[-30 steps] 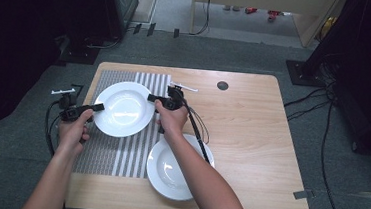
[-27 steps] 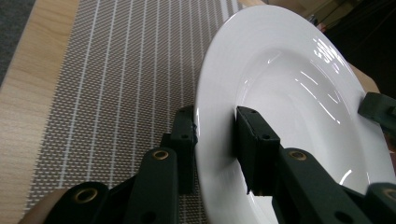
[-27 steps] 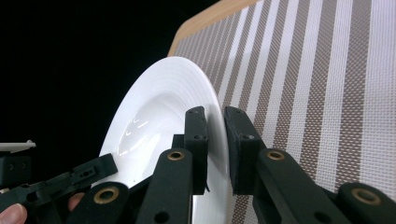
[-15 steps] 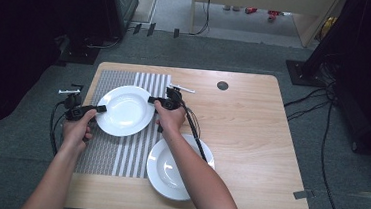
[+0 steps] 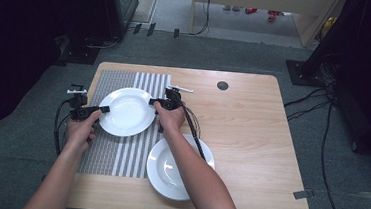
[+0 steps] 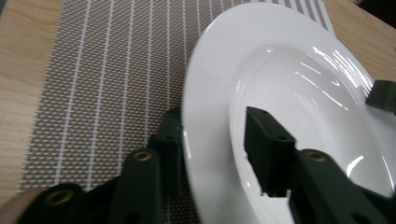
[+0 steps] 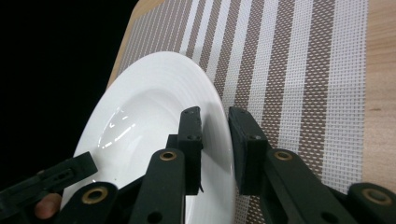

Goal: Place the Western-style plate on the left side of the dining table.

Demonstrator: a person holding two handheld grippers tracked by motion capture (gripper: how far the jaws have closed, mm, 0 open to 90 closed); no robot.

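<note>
While the white plate (image 5: 126, 112) lies on the striped placemat (image 5: 119, 149) at the left half of the counter (image 5: 251, 140), the step in hand looks like the release after setting it down, and doing it well means letting go on both sides evenly. The left claw (image 6: 212, 149) straddles the plate's near rim, and its jaws have just been opening: one sits under the rim against the mat, the other stands clear above the well, so the rim lies between them without being pinched. The right claw (image 7: 215, 140) straddles the opposite rim; its jaws have also just been opening, with a thin gap showing on either side of the rim, so it no longer seems to press. I judge the plate should rest flat on the mat before either claw backs off, since a lower jaw dragged out from under the rim could tip or slide it. Each claw is best widened a little more, then drawn straight outward, away from the plate's centre. A second plate (image 5: 176, 170) lies near the front edge, close to the right forearm, so that arm should avoid brushing it.
</note>
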